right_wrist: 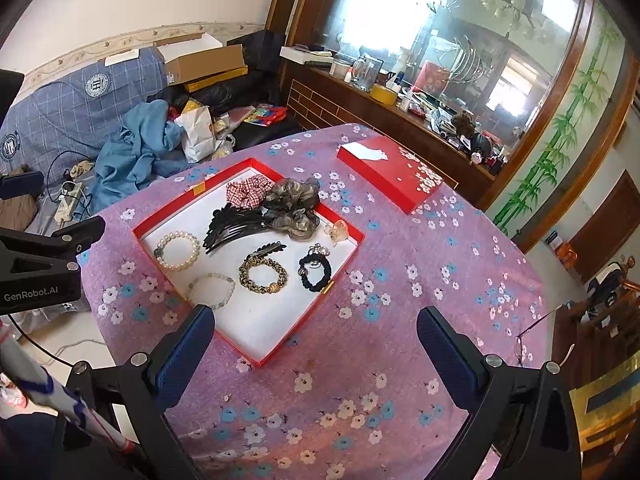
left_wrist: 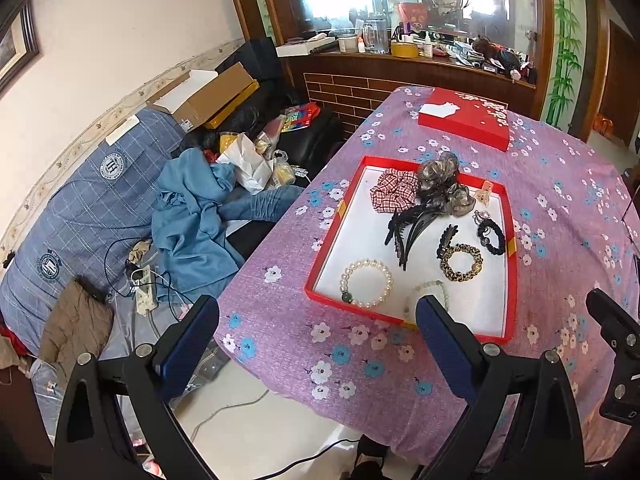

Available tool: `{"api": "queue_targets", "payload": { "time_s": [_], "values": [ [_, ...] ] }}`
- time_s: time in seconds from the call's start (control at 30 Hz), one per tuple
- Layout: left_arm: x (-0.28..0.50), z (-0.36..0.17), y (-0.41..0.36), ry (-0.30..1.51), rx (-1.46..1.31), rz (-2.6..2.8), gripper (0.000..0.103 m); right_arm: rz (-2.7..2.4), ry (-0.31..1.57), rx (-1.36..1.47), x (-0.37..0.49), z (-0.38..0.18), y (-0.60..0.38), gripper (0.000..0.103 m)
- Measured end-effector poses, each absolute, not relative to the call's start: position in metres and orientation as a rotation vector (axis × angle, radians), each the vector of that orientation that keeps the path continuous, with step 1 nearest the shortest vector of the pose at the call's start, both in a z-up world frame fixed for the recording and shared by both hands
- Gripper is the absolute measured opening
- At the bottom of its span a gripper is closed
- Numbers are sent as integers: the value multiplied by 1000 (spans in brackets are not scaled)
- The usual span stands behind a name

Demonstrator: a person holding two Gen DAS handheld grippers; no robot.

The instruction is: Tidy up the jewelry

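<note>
A red tray with a white floor (left_wrist: 352, 248) (right_wrist: 256, 328) lies on the purple floral tablecloth. In it are a pearl bracelet (left_wrist: 366, 282) (right_wrist: 178, 250), a pale green bead bracelet (left_wrist: 434, 292) (right_wrist: 211, 290), a gold chain bracelet (left_wrist: 461, 262) (right_wrist: 263, 276), a black hair tie (left_wrist: 491, 236) (right_wrist: 315, 268), black hair claws (left_wrist: 410, 230) (right_wrist: 232, 230), a plaid scrunchie (left_wrist: 394, 196) (right_wrist: 246, 192) and a grey scrunchie (left_wrist: 440, 182) (right_wrist: 294, 204). My left gripper (left_wrist: 316, 340) is open and empty above the tray's near edge. My right gripper (right_wrist: 316, 344) is open and empty above the tray's near corner.
The red box lid (left_wrist: 464, 118) (right_wrist: 390, 176) lies at the far side of the table. A cluttered sofa with blue cloth (left_wrist: 192, 224) stands to the left. A wooden shelf with bottles (left_wrist: 400, 50) backs the table. Eyeglasses (right_wrist: 532, 336) lie at the right edge.
</note>
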State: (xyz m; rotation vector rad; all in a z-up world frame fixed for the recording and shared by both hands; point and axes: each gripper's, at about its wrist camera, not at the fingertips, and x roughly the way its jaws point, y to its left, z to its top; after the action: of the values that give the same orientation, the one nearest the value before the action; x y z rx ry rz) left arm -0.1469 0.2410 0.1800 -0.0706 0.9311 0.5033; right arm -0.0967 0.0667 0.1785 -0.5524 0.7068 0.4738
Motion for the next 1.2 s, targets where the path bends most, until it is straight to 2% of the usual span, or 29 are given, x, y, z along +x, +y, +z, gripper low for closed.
{"api": "queue_targets", "payload": {
  "time_s": [1.2],
  "values": [
    [-145, 160, 259, 952, -106, 492, 98, 449, 783, -645, -92, 155, 93, 103]
  ]
}}
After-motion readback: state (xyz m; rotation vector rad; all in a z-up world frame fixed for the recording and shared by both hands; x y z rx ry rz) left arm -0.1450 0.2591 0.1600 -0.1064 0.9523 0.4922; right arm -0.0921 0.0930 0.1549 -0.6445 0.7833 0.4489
